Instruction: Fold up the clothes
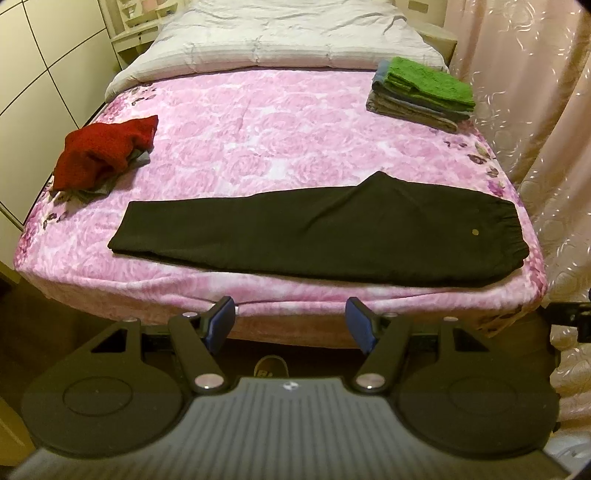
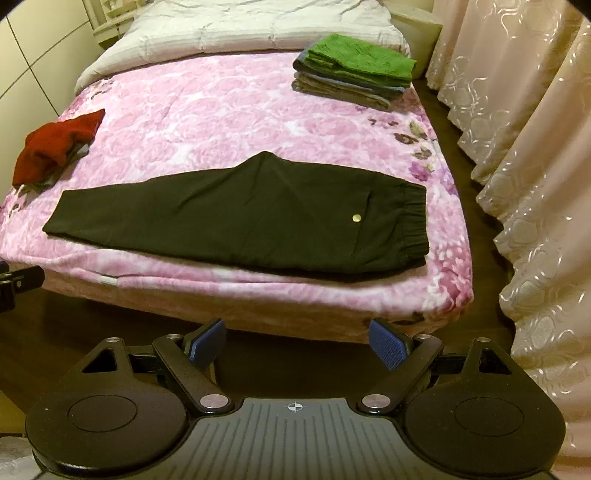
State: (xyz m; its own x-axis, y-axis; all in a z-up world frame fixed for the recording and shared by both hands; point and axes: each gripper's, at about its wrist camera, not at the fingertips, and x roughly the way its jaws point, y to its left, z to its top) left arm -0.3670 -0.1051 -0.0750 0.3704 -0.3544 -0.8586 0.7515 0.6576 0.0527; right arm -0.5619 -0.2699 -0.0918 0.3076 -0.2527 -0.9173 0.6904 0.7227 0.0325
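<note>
Black trousers [image 1: 317, 232] [image 2: 236, 218] lie folded lengthwise along the near edge of the pink flowered bed [image 1: 258, 140] [image 2: 207, 122], waistband to the right, leg ends to the left. A crumpled red garment [image 1: 103, 155] [image 2: 55, 146] sits on a small heap at the left edge. A stack of folded clothes [image 1: 424, 92] [image 2: 354, 70] with a green piece on top rests at the far right. My left gripper [image 1: 291, 321] hangs open in front of the bed's near edge, nothing between its blue pads. My right gripper [image 2: 299, 345] is open too, below the bed edge, empty.
A white quilt [image 1: 280, 33] covers the head of the bed. Pale patterned curtains [image 2: 532, 166] hang close along the right side. White cupboard doors [image 1: 44, 66] line the left wall. A slipper [image 1: 271, 367] lies on the dark floor under the bed's foot.
</note>
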